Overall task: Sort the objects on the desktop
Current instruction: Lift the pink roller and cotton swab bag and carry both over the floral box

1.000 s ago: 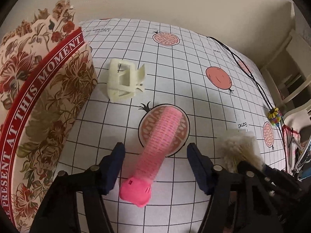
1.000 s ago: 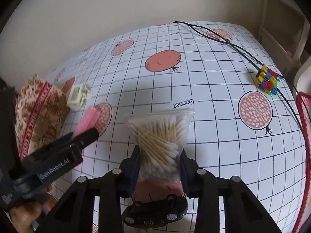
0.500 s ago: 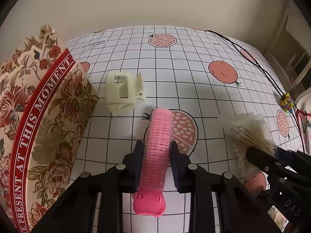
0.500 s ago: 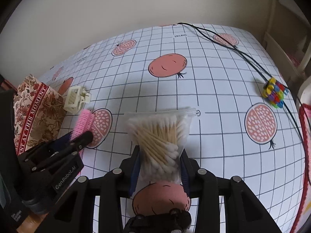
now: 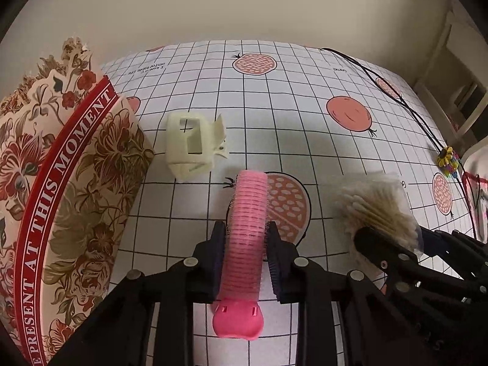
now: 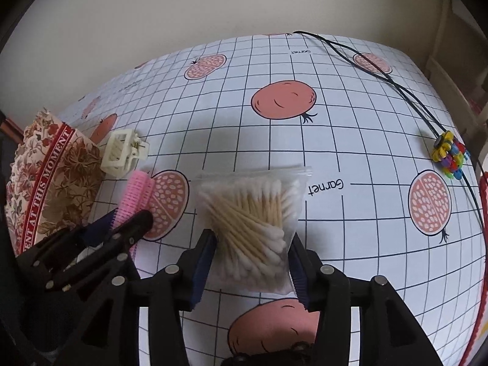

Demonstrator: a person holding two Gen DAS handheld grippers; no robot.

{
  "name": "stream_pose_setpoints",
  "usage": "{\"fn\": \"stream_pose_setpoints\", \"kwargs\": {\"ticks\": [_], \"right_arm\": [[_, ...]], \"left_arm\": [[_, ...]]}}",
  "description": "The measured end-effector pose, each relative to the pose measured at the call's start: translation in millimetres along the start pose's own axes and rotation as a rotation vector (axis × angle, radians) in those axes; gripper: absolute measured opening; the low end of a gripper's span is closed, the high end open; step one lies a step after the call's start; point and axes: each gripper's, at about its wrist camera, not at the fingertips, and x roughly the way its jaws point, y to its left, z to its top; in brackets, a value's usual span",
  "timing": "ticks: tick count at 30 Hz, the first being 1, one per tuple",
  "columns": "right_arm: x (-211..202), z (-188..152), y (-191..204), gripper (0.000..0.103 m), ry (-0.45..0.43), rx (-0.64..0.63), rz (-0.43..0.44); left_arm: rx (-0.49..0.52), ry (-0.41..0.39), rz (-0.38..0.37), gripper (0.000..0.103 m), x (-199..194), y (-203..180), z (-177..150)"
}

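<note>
L gripper (image 5: 245, 254) clamped on pink roller (image 5: 245, 238), low over bench (image 5: 305, 116). R gripper (image 6: 248, 262) jaws opening, swab bag (image 6: 253, 213) between, lying on bench. Next: lift roller toward floral box (image 5: 61, 183).

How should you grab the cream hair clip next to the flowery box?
Probably grip the cream hair clip across its boxy body, gripper coming down from above with fingers on its two long flat sides. Its winged handles face away from the floral box, so that side offers more room.
</note>
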Motion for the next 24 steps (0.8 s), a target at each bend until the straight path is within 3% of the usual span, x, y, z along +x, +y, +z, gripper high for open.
{"fn": "stream_pose_setpoints", "kwargs": {"ticks": [4, 11, 20, 24], "right_arm": [[1, 0, 2, 0.049, -0.021, 0.019, -0.012], [-3, 2, -1, 0.035, -0.045, 0.038, 0.022], [-18, 9, -13, 0.033, -0.096, 0.105, 0.068], [-41, 16, -14, 0.033, -0.167, 0.124, 0.099]], "left_arm": [[-0.011, 0.000, -0.008, 0.026, 0, 1, 0], [-0.052, 0.006, -0.029, 0.025, -3, 7, 0], [-0.105, 0.001, -0.072, 0.025, -11, 17, 3], [-0.118, -0.052, -0.099, 0.025, -32, 18, 11]]}}
